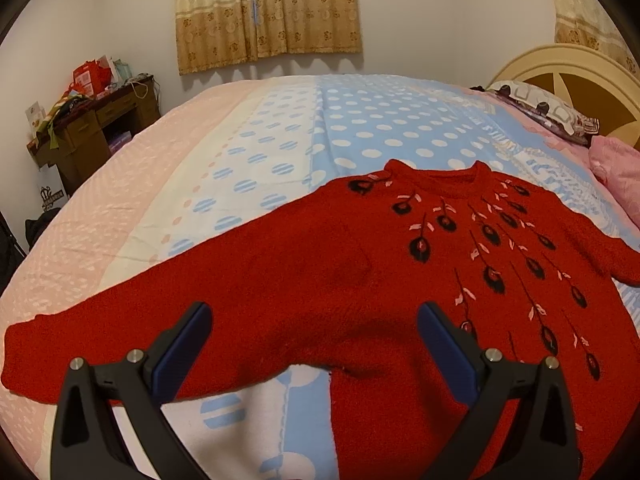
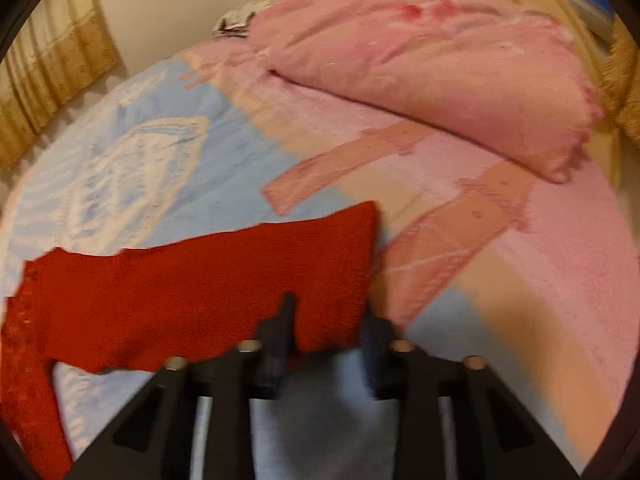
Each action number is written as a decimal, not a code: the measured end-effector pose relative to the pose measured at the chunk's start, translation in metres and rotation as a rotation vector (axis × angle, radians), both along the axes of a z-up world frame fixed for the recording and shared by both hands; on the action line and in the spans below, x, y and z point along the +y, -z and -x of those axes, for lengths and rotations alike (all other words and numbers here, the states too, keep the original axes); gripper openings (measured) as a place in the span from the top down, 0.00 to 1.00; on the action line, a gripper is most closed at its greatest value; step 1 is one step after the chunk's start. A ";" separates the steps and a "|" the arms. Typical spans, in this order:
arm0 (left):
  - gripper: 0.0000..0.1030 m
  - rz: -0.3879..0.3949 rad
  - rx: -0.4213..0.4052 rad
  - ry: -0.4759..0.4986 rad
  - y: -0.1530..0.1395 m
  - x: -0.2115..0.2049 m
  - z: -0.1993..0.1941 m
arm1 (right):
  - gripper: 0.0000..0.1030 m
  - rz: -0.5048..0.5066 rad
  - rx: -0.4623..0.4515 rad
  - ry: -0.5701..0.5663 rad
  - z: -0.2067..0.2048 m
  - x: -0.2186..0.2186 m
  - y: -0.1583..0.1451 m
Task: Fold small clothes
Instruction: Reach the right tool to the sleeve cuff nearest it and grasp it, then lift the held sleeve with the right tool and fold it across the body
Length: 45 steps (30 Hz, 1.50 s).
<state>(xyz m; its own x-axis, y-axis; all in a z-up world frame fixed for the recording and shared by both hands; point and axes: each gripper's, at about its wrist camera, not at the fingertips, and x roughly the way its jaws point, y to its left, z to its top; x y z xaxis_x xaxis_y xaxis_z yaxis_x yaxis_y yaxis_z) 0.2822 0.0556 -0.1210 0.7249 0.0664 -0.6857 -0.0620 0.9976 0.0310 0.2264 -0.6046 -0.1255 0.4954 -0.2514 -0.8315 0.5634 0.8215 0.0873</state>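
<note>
A red knit sweater [image 1: 360,264] with black and pink leaf embroidery lies flat, front up, on the bed, sleeves spread to both sides. My left gripper [image 1: 314,320] is open wide and hovers over the sweater's left armpit area, touching nothing. In the right wrist view, which is blurred, the sweater's right sleeve [image 2: 200,280] lies across the bedspread. My right gripper [image 2: 328,312] is partly open, its jaws straddling the lower edge of the sleeve cuff end without closing on it.
The bed [image 1: 280,140] has a pink, white and blue dotted spread. A pink pillow [image 2: 440,72] and a cream headboard [image 1: 580,76] are at the right. A cluttered wooden desk [image 1: 96,120] stands at the left wall, curtains [image 1: 268,12] behind.
</note>
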 end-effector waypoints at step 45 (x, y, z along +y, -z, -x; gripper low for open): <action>0.00 0.169 -0.073 -0.007 0.010 0.029 0.015 | 0.85 0.108 -0.230 -0.692 -0.132 0.365 -0.116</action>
<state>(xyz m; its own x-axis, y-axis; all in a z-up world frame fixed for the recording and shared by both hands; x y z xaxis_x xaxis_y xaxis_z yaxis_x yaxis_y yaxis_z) 0.2676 0.0849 -0.1305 0.7734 -0.0401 -0.6327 -0.0652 0.9877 -0.1423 0.3582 -0.2397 -0.0093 0.7292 0.1077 -0.6758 -0.1103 0.9931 0.0392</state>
